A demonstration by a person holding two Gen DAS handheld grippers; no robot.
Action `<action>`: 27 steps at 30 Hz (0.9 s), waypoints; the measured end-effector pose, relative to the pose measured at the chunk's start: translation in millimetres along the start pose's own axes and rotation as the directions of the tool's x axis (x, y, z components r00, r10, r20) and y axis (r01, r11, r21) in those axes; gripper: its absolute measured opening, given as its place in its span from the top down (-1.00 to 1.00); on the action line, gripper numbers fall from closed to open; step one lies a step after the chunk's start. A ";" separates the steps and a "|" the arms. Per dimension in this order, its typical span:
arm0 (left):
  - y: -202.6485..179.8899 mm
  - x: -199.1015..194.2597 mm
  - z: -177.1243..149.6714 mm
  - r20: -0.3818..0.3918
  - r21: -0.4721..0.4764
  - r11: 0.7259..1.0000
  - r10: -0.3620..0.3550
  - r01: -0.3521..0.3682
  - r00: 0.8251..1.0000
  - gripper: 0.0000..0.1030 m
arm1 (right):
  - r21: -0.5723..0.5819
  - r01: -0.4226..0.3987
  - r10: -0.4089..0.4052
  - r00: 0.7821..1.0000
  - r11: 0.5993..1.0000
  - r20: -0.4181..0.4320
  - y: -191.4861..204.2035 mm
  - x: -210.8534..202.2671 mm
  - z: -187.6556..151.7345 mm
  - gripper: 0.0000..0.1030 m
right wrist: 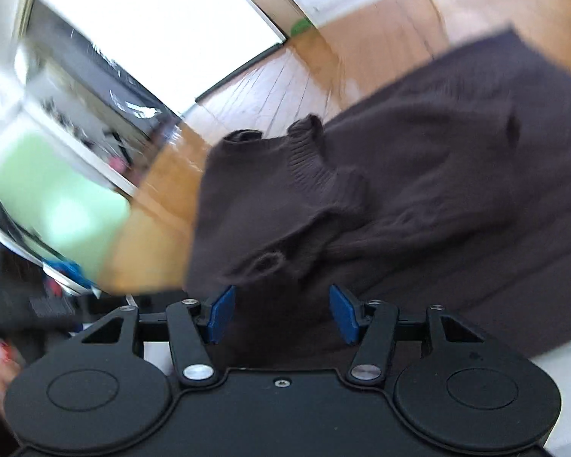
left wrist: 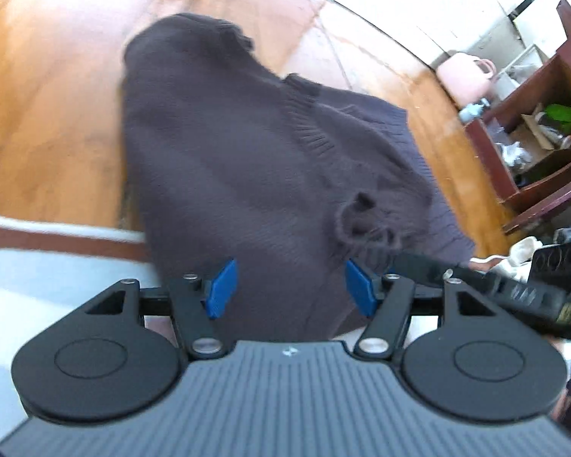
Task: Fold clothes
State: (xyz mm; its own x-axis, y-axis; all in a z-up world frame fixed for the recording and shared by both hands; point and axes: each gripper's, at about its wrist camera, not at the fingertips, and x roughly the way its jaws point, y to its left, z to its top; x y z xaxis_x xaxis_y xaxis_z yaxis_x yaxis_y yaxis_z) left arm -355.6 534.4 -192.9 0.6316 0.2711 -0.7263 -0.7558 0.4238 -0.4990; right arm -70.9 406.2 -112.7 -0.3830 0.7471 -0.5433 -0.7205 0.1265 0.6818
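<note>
A dark brown knitted sweater lies partly folded on a wooden table, with a ribbed collar or cuff showing near its middle. It also shows in the right wrist view. My left gripper is open, its blue pads wide apart just above the sweater's near edge. My right gripper is open too, its blue pads spread over the sweater's near edge. Neither holds any cloth. Part of the right gripper's body shows at the right of the left wrist view. Both views are motion-blurred.
A dark red wooden shelf with clutter stands to the right, with a pink bag beside it. A green blurred object and dark clutter lie at the left of the right wrist view. A white board lies beyond the table.
</note>
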 end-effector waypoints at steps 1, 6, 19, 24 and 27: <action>1.6 -2.1 -3.4 -0.006 0.010 1.000 0.009 -0.009 1.000 -0.02 | 0.027 -0.026 0.026 1.000 0.999 -0.017 1.5 2.5 -1.8 -0.19; -5.8 17.9 -2.5 -0.059 0.052 0.999 0.007 -0.004 0.998 0.33 | 0.146 -0.053 0.069 0.992 0.988 -0.104 12.7 32.1 -6.9 -0.22; -2.3 27.9 -7.0 -0.148 0.039 0.990 0.143 -0.139 0.979 0.18 | -0.276 0.320 -0.305 0.947 0.906 0.097 54.3 31.0 -48.6 0.48; 11.1 23.5 -8.0 -0.151 -0.058 0.991 0.113 -0.122 0.982 -0.01 | -0.121 0.290 -0.282 0.956 0.949 0.074 49.7 29.6 -43.9 0.39; 19.3 29.3 -11.1 -0.154 -0.119 0.988 0.076 -0.095 0.985 -0.06 | -0.098 0.264 -0.261 0.964 0.960 0.043 46.2 26.5 -36.0 0.24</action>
State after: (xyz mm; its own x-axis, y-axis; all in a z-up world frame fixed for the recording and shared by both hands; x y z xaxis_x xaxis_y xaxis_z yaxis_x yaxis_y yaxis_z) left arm -353.7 540.9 -229.0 0.5382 0.1659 -0.8263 -0.8275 0.2901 -0.4807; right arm -135.1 408.3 -113.3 -0.1568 0.7156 -0.6807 -0.8491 0.2543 0.4629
